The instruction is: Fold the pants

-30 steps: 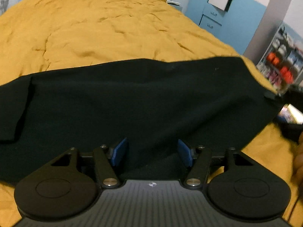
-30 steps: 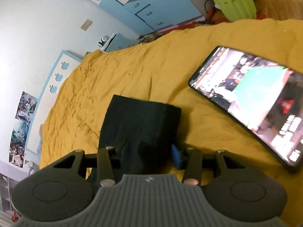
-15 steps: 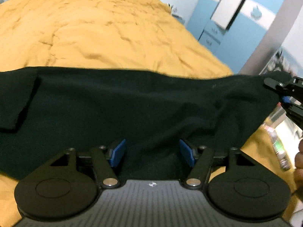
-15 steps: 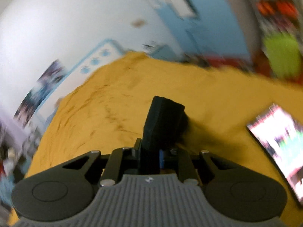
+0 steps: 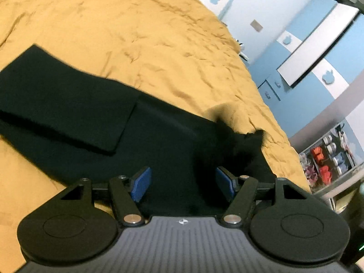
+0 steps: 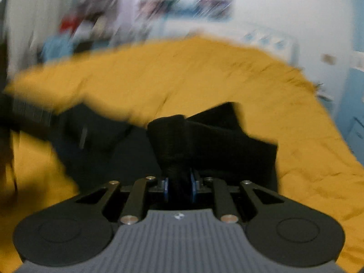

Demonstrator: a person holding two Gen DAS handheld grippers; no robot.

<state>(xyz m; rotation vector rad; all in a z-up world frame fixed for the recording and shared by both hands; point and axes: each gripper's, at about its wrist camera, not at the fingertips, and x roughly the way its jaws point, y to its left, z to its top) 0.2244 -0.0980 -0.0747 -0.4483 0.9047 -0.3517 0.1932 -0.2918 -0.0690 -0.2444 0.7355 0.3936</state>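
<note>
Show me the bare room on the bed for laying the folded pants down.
Free: the wide yellow bedspread beyond the black pants, up to the wall, and a strip left of the left gripper. Crowded: the near middle, where cloth spreads under the open left gripper and bunches between the opening jaws of the right gripper.

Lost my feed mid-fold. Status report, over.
Left gripper open over black pants. Right gripper pinching bunched pants end, jaws opening. Bedspread ahead, nothing blocking.
</note>
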